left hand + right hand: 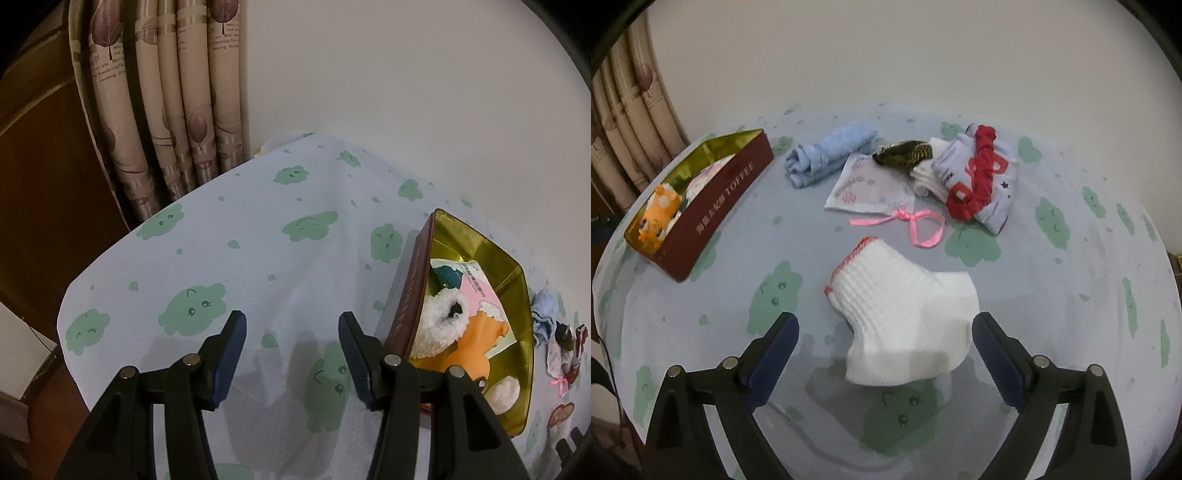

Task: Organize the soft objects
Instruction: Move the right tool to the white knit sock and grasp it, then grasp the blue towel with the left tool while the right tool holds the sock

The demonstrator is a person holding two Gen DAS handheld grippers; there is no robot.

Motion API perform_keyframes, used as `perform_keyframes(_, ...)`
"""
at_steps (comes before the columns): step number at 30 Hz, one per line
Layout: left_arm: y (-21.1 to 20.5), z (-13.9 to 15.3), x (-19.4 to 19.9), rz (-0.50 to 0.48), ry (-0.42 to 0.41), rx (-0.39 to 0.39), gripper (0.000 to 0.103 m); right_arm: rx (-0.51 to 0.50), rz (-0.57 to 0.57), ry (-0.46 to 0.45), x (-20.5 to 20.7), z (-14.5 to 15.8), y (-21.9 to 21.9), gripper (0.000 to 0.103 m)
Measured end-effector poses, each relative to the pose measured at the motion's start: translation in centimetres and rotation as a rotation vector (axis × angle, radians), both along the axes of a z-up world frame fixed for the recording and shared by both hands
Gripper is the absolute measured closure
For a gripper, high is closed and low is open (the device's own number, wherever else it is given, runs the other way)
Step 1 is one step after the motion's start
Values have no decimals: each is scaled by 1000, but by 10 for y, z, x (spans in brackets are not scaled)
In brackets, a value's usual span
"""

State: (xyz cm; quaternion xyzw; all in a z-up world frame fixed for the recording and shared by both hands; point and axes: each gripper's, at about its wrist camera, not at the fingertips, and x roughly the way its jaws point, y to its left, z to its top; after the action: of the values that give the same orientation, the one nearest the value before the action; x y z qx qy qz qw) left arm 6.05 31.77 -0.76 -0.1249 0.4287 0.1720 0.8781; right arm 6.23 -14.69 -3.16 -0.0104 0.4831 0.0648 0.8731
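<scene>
A white sock with red trim (905, 314) lies flat on the cloud-print tablecloth (1052, 295), between the wide-apart fingers of my right gripper (886, 321); the pads do not touch it. Behind it lie a rolled blue towel (827, 151), a white pouch with a pink ribbon (871, 188), a dark green-yellow piece (905, 153) and a red and pale-blue garment (982, 173). A dark red toffee tin (731, 195) at the left holds an orange plush toy (661, 214). My left gripper (291, 321) hangs open over bare cloth just left of the tin (402, 306), which also holds a white fluffy item (439, 321).
A patterned curtain (166, 92) hangs behind the table's far left corner, with brown wooden furniture (44, 166) beside it. A plain wall runs along the back. The table edge drops off at the left in the left wrist view.
</scene>
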Motion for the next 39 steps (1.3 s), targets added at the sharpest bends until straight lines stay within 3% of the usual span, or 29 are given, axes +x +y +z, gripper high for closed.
perform_keyframes(10, -4, -2, 3, -4, 12, 33, 50, -40, -15, 6, 19, -18, -7, 9)
perform_keyframes(18, -8, -3, 6, -17, 15, 63, 50, -5, -22, 20, 35, -33, -16, 9)
perform_keyframes(23, -13, -4, 7, -21, 18, 95, 50, -37, 13, -14, 39, -33, -9, 20)
perform_keyframes(34, -49, 0, 10, -133, 10, 157, 50, -2, 25, -78, 32, -24, -22, 62)
perform_keyframes(39, -76, 14, 8, -204, -21, 131, 50, -27, -35, -86, 33, -21, -43, 64)
